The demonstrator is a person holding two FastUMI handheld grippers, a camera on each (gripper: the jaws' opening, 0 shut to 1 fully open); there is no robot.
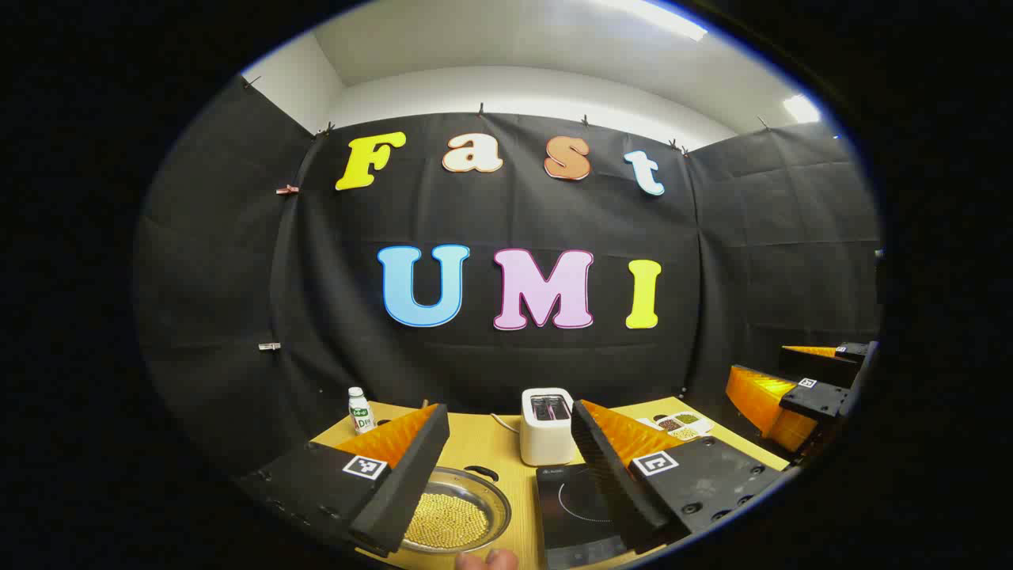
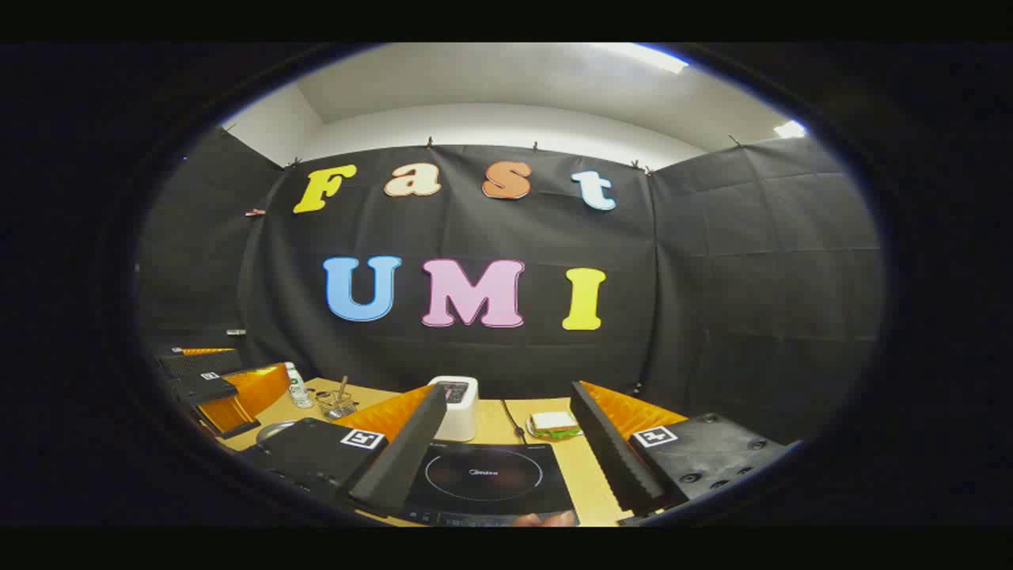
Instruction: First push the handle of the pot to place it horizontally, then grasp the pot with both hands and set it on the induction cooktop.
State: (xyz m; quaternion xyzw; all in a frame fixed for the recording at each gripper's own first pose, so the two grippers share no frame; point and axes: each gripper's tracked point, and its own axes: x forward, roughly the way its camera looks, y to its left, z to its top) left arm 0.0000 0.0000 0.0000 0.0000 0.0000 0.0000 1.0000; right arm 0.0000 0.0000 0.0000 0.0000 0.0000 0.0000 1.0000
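A shallow metal pot (image 1: 467, 518) full of small yellow beads sits on the wooden table, low between the fingers of my left gripper (image 1: 508, 416), which is open and held above it. A black handle (image 1: 480, 473) shows at the pot's far rim. The black induction cooktop (image 1: 574, 499) lies just right of the pot. In the right gripper view the cooktop (image 2: 483, 475) lies below my open right gripper (image 2: 508, 392), and the pot's grey edge (image 2: 273, 430) peeks out at the left. Nothing is held by either gripper.
A white toaster (image 1: 546, 427) stands behind the cooktop, its cord (image 2: 510, 423) trailing beside it. A small bottle (image 1: 360, 410) and a wire basket (image 2: 339, 404) stand at the back left; bean trays (image 1: 681, 423) and a sandwich plate (image 2: 554, 425) at the back right. Fingertips of a hand (image 1: 487, 560) show at the near edge.
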